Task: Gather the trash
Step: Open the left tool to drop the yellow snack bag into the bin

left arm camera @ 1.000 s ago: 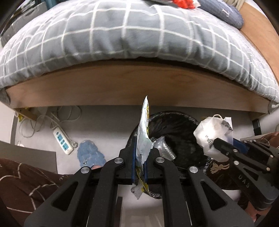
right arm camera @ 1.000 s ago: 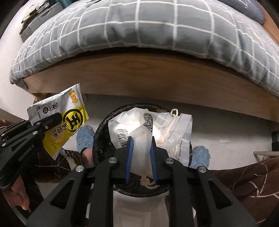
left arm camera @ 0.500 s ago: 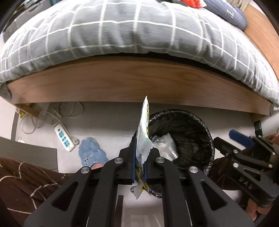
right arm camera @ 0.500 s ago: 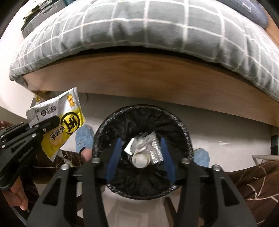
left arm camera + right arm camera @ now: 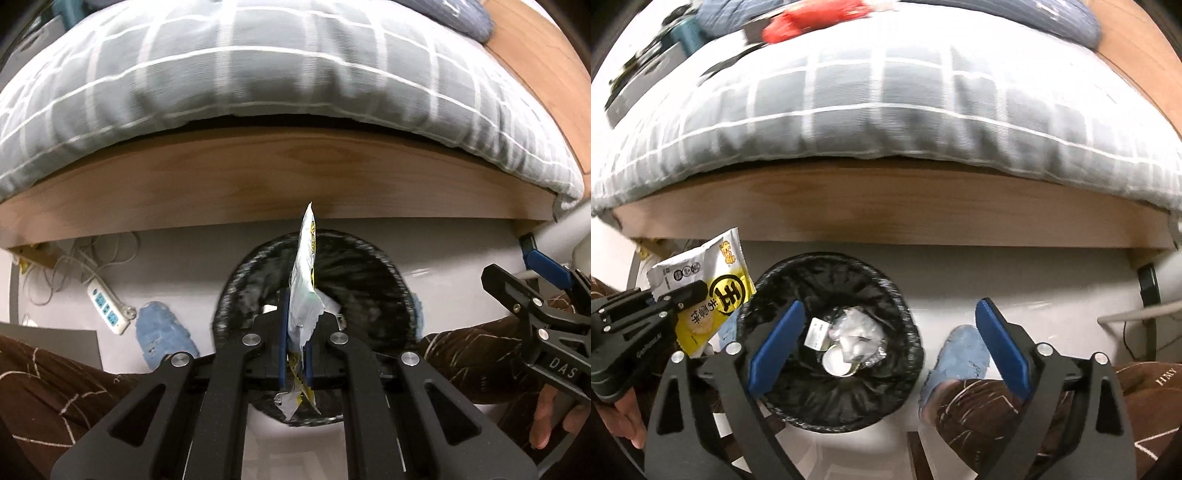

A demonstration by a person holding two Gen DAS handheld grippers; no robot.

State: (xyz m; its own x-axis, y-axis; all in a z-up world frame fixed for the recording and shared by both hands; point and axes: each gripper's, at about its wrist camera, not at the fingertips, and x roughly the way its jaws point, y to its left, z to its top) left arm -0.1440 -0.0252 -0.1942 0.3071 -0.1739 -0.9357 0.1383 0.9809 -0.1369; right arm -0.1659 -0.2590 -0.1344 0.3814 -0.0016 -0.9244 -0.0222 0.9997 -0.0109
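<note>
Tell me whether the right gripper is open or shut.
Open. The right gripper has its blue fingers spread wide with nothing between them, above the black-lined trash bin.

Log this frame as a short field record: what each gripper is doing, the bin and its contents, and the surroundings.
left gripper: shut on snack wrapper, held edge-on over the bin
right gripper: open, holding nothing, above the bin's right side
trash bin: black liner, on the floor in front of the bed
bin contents: crumpled clear plastic, a white label, a round lid-like piece
bed: wooden frame, grey checked duvet
floor items: power strip, blue slipper
task state: wrapper not yet dropped
</note>
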